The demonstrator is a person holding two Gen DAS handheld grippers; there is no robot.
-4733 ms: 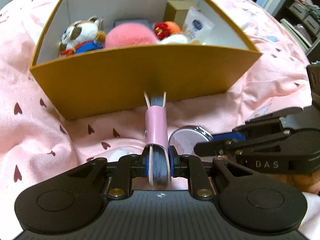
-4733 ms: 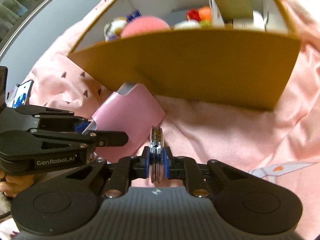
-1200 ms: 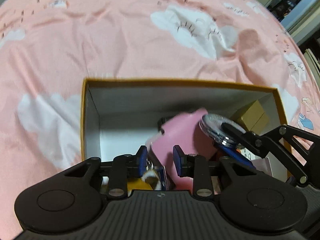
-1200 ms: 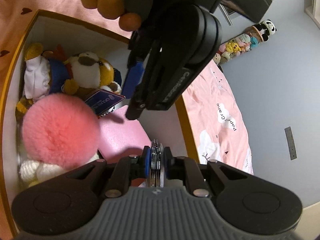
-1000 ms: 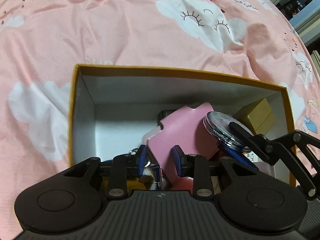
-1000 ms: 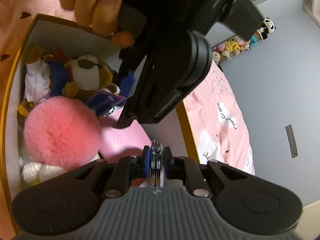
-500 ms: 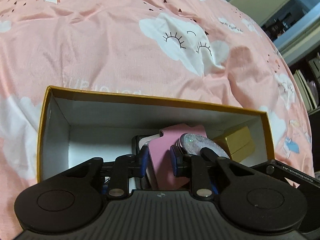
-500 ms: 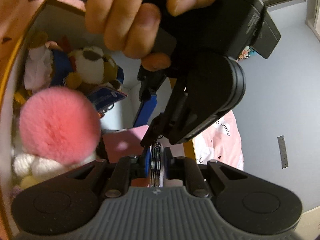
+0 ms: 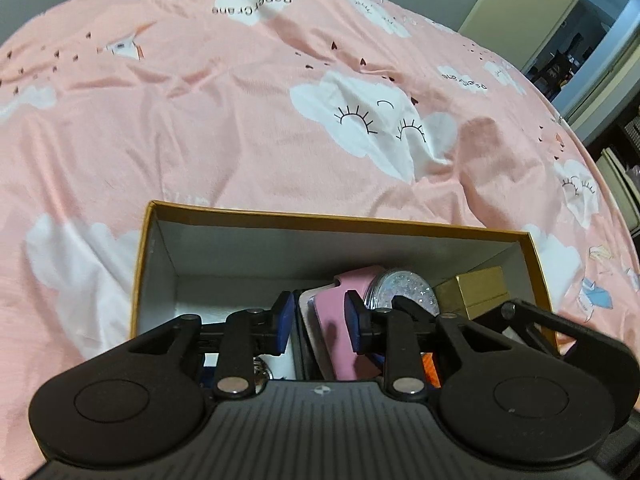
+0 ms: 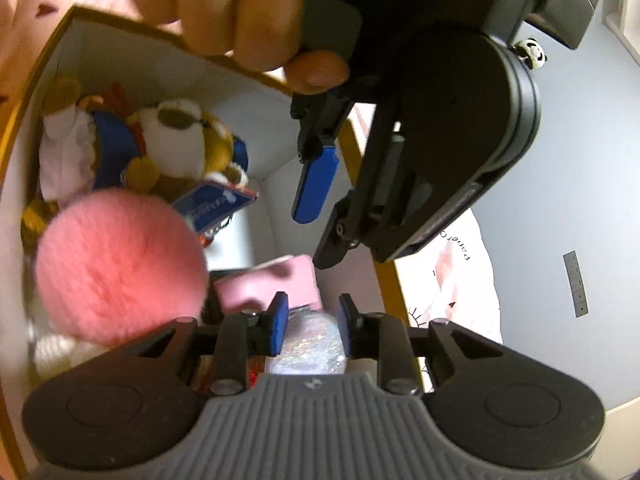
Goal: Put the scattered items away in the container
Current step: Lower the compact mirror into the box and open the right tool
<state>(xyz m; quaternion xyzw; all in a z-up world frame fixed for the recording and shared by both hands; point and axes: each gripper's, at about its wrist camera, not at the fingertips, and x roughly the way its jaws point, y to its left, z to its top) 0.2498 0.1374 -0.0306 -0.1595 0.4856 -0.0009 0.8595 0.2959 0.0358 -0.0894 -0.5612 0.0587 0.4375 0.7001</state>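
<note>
Our left gripper (image 9: 316,322) has its jaws spread over the box (image 9: 340,222), gripping nothing; the pink case (image 9: 340,332) lies inside, half hidden by our fingers. Our right gripper (image 10: 310,322) is spread too, above the glittery round compact (image 10: 306,346), partly hidden, beside the pink pom-pom (image 10: 120,266).

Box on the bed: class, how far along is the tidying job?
Nearly done. The box already holds the plush dog, pink pompom, gold carton, pink case and glitter disc. Both grippers, left and right, are open and empty. No loose items show on the bedspread.
</note>
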